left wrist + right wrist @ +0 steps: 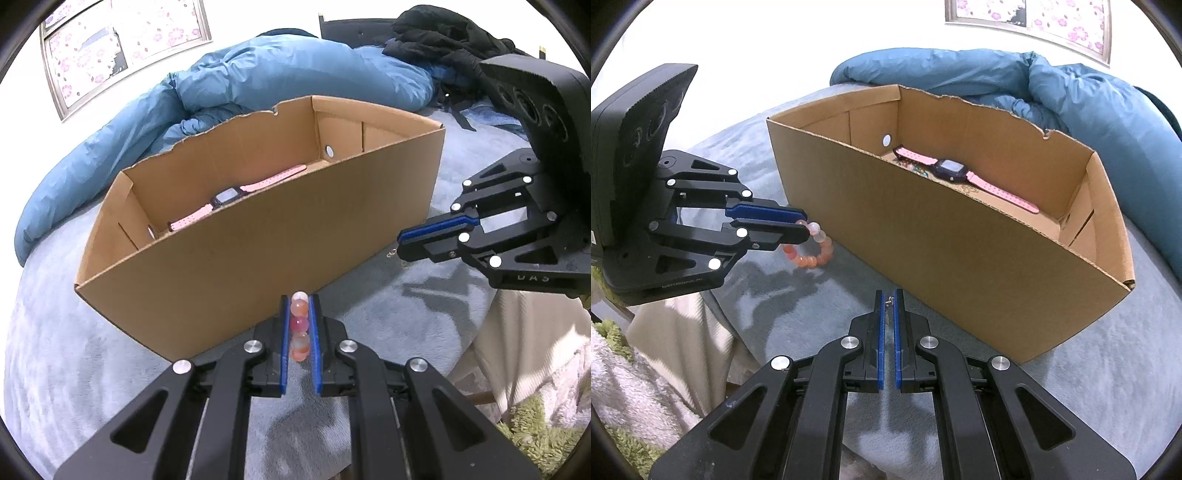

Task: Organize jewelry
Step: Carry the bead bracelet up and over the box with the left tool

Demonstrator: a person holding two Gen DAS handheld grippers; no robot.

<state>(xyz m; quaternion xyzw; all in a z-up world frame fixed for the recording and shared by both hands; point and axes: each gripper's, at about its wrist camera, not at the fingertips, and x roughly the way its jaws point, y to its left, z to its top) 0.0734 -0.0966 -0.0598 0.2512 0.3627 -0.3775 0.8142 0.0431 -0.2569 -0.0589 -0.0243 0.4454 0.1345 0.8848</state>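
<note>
From the left wrist view, a light blue-grey fleece bed cover (66, 332) spreads under everything, with a rumpled blue padded duvet (229, 88) heaped behind. On the cover stands a long open brown cardboard box (258, 254) with a torn back rim; inside it lies a pink-strapped watch with a dark square face (227, 195). Just in front of the box's near wall, the left tool (300, 299) is narrowed onto a bracelet of round orange, pink and milky beads (299, 325), the beads lined up between its blue-padded fingers. Further right, the right tool (402, 242) hovers near the box's right corner, its fingers nearly together with a small metal piece of jewellery (392, 252) at their tips. A pile of black clothing (443, 37) sits at the far right on the bed.

In the right wrist view, the bracelet (812, 251) hangs as a loop from the left tool (805, 225), close beside the box's end (923, 236). The right tool (888, 295) is pinched on the small metal piece (888, 302); what kind it is cannot be told. Small colourful beads (916, 170) lie beside the watch (951, 168).
</note>
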